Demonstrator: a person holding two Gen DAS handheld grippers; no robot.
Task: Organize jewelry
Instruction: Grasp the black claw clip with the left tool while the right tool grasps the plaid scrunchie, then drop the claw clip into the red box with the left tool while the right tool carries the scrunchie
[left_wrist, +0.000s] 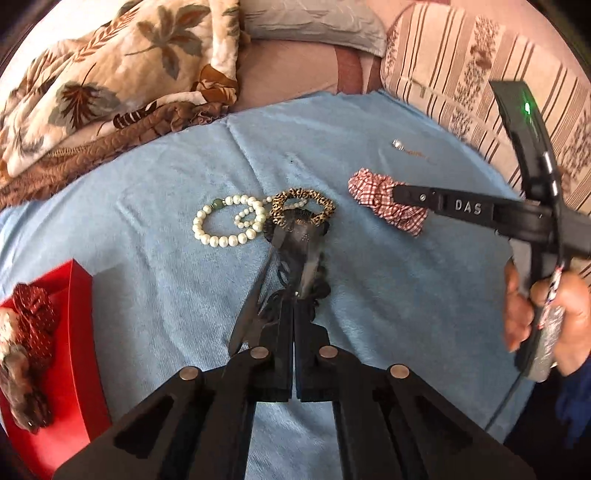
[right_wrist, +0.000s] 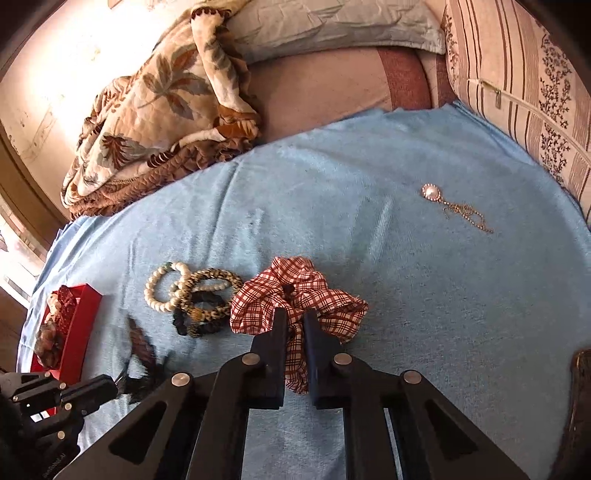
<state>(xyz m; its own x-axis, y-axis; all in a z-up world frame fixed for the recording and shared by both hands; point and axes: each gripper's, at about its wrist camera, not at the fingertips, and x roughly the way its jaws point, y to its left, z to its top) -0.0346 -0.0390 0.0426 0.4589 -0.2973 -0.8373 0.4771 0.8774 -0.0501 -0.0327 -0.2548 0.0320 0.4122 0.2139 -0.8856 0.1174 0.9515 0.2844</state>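
My left gripper is shut on a dark feathered hair clip and holds it just above the blue cloth; the clip also shows in the right wrist view. My right gripper is shut on a red-and-white checked scrunchie, which also shows in the left wrist view. Pearl bracelets and a leopard-print scrunchie lie together mid-cloth. A pearl pendant with a gold chain lies to the far right. A red box at the left holds a red dotted scrunchie and a furry one.
A blue cloth covers the bed. A floral quilt is bunched at the back left. A striped pillow lies at the right and a pale blue pillow at the back.
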